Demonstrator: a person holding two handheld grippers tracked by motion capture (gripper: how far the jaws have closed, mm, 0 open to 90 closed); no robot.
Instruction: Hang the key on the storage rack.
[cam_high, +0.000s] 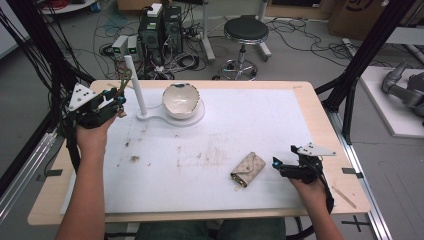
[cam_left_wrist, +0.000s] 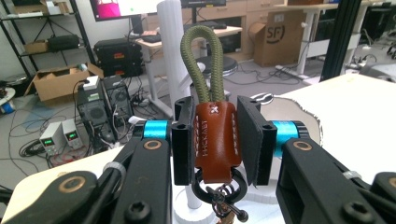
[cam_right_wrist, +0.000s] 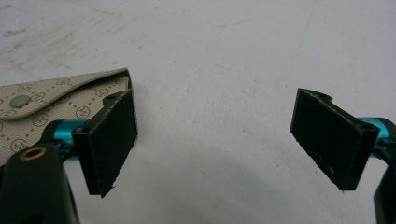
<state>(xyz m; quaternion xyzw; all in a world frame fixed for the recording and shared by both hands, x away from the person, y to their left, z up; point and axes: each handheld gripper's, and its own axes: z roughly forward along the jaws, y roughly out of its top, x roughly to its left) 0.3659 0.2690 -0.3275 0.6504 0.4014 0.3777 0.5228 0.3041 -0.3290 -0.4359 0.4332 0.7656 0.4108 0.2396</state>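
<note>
1. Left tongs (cam_left_wrist: 215, 140) clamped the brown leather keychain (cam_left_wrist: 214, 140), its green cord loop (cam_left_wrist: 201, 60) up, apparently to hook on the white post (cam_high: 135, 85).
2. Right tongs (cam_right_wrist: 219, 140) stood released over the tabletop (cam_high: 210, 150) beside the beige pouch (cam_high: 248, 169), likely idle.

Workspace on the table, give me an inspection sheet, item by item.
Surface: white mat on a wooden table, brown stains mid-left.
Job's things: keychain with green cord loop and brown leather tab; white stand with upright post.
Clutter: bowl on the stand's base; beige pouch.
Grippers: left tongs shut on the keychain near the post; right tongs open beside the pouch.
Cables: tangled on floor beyond the table.
Surroundings: stool, computer towers.
</note>
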